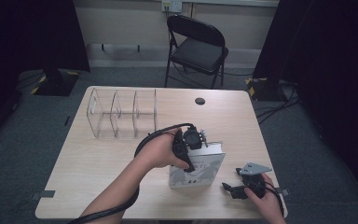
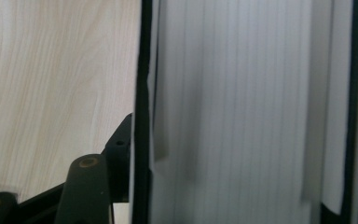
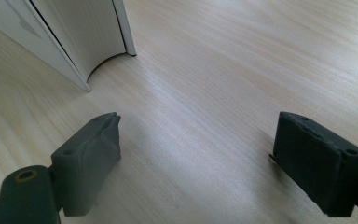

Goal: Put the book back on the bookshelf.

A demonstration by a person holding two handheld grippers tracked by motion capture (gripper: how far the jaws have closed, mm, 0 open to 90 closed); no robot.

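Observation:
A white book [image 1: 199, 171] with a dark cover illustration stands upright on the wooden table [image 1: 98, 163], near its front middle. My left gripper [image 1: 189, 159] comes down on the book's top edge, a hand wrapped around it. In the left gripper view the page block [image 2: 233, 112] sits between the jaws, so the left gripper [image 2: 244, 182] is shut on the book. My right gripper [image 1: 227, 188] rests low at the front right, just right of the book. Its jaws stand wide apart over bare wood [image 3: 209, 154], and the book's corner [image 3: 74, 32] shows ahead to the left.
A clear acrylic divider rack [image 1: 121, 114] with three bays stands at the table's back left. A round cable hole [image 1: 200, 101] sits near the back edge. A black folding chair [image 1: 198, 46] stands beyond the table. Cables trail from both grippers.

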